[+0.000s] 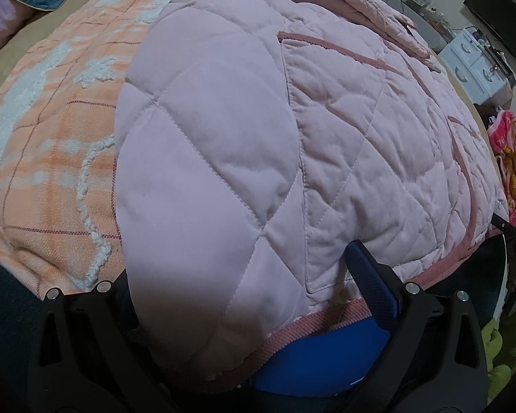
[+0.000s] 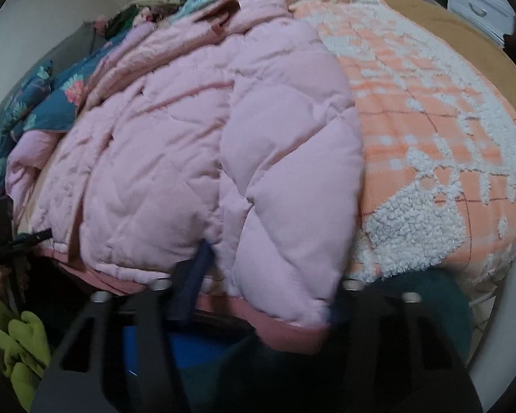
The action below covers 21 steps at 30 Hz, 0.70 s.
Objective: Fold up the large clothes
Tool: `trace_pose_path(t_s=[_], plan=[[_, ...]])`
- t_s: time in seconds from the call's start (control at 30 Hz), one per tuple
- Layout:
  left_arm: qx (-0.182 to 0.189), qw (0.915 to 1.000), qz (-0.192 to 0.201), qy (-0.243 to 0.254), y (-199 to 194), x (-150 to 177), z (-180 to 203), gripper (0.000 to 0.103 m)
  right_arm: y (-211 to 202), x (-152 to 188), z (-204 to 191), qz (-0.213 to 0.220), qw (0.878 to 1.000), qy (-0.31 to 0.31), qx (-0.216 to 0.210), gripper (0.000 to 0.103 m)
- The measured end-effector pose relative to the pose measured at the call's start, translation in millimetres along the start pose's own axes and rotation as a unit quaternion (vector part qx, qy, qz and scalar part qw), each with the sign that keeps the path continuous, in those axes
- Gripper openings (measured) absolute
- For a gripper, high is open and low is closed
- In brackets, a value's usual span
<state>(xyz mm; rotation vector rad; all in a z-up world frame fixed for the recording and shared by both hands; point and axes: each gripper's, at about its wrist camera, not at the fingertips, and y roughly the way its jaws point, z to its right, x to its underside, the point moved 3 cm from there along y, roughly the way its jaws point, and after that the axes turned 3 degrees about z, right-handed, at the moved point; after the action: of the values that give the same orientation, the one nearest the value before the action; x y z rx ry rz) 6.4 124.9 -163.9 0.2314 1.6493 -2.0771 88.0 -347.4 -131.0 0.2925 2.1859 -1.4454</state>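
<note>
Pink quilted jacket lies spread on the peach blanket; the left gripper and the right gripper each pinch its ribbed hem, jaws clenched on fabric, probably to lift and fold it away

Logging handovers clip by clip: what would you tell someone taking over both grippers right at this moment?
Left gripper: fingers spread wide around the hem of the pink quilted jacket; only the blue-padded finger shows, so a firm grip cannot be confirmed.
Right gripper: same, straddling the hem's other end; blurred view.
Jacket lies spread on the orange-and-white blanket, a sleeve or side panel already folded over the body.
Left: bring the hem up toward the collar, flatten.
</note>
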Motion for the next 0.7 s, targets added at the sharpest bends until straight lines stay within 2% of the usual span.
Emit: trace_pose_path(t_s=[0.03, 0.07, 0.13, 0.2, 0.27, 0.3, 0.37, 0.4, 0.53, 0.7], plan=[[0.000, 1.0000, 0.000, 0.000, 0, 0, 0, 0.095, -9, -3, -5, 0.020, 1.000, 0.001, -0.008, 0.024], [0.000, 1.0000, 0.001, 0.000, -1, 0, 0, 0.094, -18, -7, -11, 0.038, 0.999, -0.006, -0.015, 0.021], [0.000, 1.0000, 0.003, 0.000, -2, 0, 0, 0.094, -31, -14, -21, 0.066, 0.997, -0.024, -0.022, 0.019], [0.001, 1.0000, 0.009, 0.002, -5, -1, 1, 0.089, -47, -25, -32, 0.097, 0.994, -0.042, -0.033, 0.018], [0.004, 0.9999, 0.017, 0.002, -9, -1, 3, 0.074, -53, -32, -37, 0.113, 0.992, -0.050, -0.036, 0.018], [0.005, 0.9998, 0.021, 0.002, -11, -1, 3, 0.070, -56, -37, -40, 0.119, 0.991, -0.054, -0.036, 0.018], [0.006, 0.9995, 0.031, 0.001, -19, -2, 4, 0.052, -58, -45, -42, 0.124, 0.990, -0.056, -0.036, 0.018], [0.005, 0.9993, 0.036, 0.002, -22, -2, 4, 0.047, -58, -47, -42, 0.125, 0.990, -0.056, -0.037, 0.018], [-0.006, 0.9979, 0.064, 0.013, -39, -5, 9, 0.016, -61, -55, -40, 0.130, 0.989, -0.054, -0.036, 0.018], [0.003, 0.9952, 0.093, 0.028, -59, -13, 15, 0.012, -56, -59, -43, 0.129, 0.990, -0.049, -0.030, 0.017]])
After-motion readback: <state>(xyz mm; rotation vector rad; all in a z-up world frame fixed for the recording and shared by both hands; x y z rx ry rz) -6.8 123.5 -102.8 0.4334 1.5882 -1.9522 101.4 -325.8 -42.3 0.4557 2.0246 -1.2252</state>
